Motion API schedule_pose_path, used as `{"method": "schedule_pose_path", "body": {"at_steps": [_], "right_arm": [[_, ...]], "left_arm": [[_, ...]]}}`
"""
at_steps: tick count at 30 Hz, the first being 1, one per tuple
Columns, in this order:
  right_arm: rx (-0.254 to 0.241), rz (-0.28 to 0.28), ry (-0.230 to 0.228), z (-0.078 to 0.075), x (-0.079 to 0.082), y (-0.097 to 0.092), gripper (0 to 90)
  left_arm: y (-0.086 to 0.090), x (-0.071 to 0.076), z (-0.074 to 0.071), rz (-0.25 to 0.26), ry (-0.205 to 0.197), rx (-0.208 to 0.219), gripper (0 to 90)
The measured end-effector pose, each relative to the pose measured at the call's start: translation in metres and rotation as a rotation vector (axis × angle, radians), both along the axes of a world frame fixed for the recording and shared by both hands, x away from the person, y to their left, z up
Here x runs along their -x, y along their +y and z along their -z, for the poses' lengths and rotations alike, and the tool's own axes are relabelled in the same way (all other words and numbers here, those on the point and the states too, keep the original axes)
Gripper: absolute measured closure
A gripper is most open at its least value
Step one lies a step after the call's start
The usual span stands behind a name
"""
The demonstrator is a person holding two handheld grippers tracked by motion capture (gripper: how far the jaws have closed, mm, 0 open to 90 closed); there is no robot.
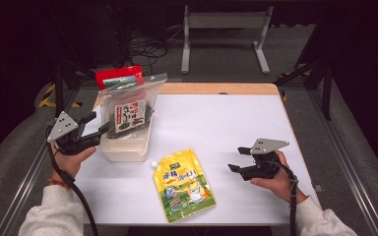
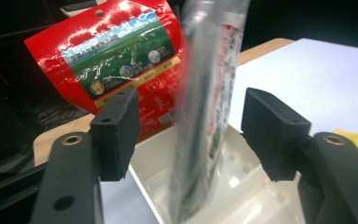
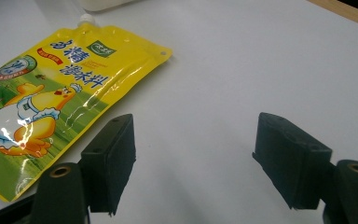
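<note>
Clear seaweed bag standing in the bin, yellow pouch waiting on the table

Clear plastic is wrapping the seaweed snack bag [image 1: 129, 112], which is standing nearly upright in the white plastic bin [image 1: 126, 148] at the left of the table [image 1: 226, 123], its long axis running up and down and leaning a little toward the red pouch [image 1: 119, 76] behind it. In the left gripper view the bag [image 2: 209, 107] is sitting edge-on between the two black jaws, and neither pad is pressing on it: the left hand-held gripper [image 1: 97, 132] is standing apart, just beside the bag's lower left edge, so the bag looks released into the bin rather than held.

Judging from the layout, the yellow spouted pouch [image 1: 183, 185] is the next thing to go. It is lying flat near the front middle of the table, its long axis running from the white spout near the bin toward the person, slightly slanted. The right hand-held gripper [image 1: 240, 160] is hovering to the pouch's right, jaws apart and empty, pointing left toward it; in the right gripper view the pouch [image 3: 51, 93] is lying ahead and to the left of the jaws. Both hands are sitting near the pouch, but the right is the free one and already facing its long right edge.
</note>
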State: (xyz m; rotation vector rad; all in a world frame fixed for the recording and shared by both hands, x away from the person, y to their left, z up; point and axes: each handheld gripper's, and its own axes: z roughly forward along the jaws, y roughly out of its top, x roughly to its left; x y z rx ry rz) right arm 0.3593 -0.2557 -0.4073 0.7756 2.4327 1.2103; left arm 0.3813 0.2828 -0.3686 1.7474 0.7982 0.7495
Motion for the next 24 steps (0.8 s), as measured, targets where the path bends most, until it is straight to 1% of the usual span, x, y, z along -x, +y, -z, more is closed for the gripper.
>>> {"method": "schedule_pose_path", "body": {"at_steps": [1,2,3,4,5,7,8,9,10,11,12,14,15,17,18,21,22,23,24], "right_arm": [[0.000,0.000,0.000,0.000,0.000,0.000,28.8],[0.002,0.003,-0.001,0.000,0.000,0.000,28.9],[0.001,0.013,-0.008,0.000,0.000,-0.001,29.3],[-0.006,0.019,-0.010,0.000,0.000,-0.001,29.7],[-0.011,0.022,-0.008,0.001,-0.001,-0.002,29.9],[-0.005,0.029,-0.016,0.002,-0.001,-0.002,30.6],[-0.005,0.029,-0.016,0.002,-0.001,-0.002,30.6],[-0.004,0.035,-0.022,0.002,0.000,-0.002,31.0],[-0.003,0.039,-0.018,0.003,-0.001,-0.002,31.3],[-0.003,0.039,-0.018,0.003,-0.001,-0.002,31.3],[-0.001,0.041,-0.021,0.003,0.000,-0.002,31.5],[0.002,0.044,-0.020,0.004,0.000,-0.002,32.2],[0.004,0.045,-0.021,0.005,0.001,-0.002,32.3],[0.006,0.039,-0.018,0.006,0.003,0.000,32.9],[0.009,0.039,-0.016,0.006,0.005,0.000,33.0],[0.019,0.035,-0.015,0.008,0.009,0.001,33.2],[0.028,0.032,-0.020,0.009,0.010,0.001,33.3],[0.035,0.031,-0.025,0.009,0.012,0.001,33.6],[0.035,0.031,-0.025,0.009,0.012,0.001,33.6]], "left_arm": [[0.000,0.000,0.000,0.000,0.000,0.000,33.6],[-0.002,0.004,0.001,-0.006,0.005,-0.011,33.6],[-0.003,0.008,0.002,-0.007,0.005,-0.021,31.2],[-0.004,0.013,0.002,-0.013,0.001,-0.027,31.1],[-0.005,0.018,0.003,-0.014,-0.003,-0.021,30.8],[-0.005,0.025,0.006,-0.005,0.010,0.005,28.8],[-0.007,0.030,0.008,-0.013,0.020,-0.007,28.8],[-0.009,0.034,0.010,-0.012,0.023,-0.023,28.1],[-0.015,0.044,0.014,0.004,0.039,-0.037,25.2],[-0.015,0.044,0.014,0.004,0.039,-0.037,24.4],[-0.018,0.049,0.016,0.016,0.050,-0.044,24.4],[-0.024,0.057,0.020,0.066,0.082,-0.017,23.1],[-0.029,0.062,0.023,0.098,0.108,-0.012,22.6],[-0.037,0.070,0.030,0.147,0.153,-0.017,22.0],[-0.041,0.073,0.034,0.159,0.179,-0.019,21.8],[-0.056,0.085,0.048,0.215,0.260,-0.024,20.5],[-0.060,0.088,0.053,0.233,0.276,-0.032,19.6],[-0.066,0.091,0.058,0.254,0.304,-0.036,19.5],[-0.066,0.091,0.058,0.254,0.304,-0.036,19.0]]}}
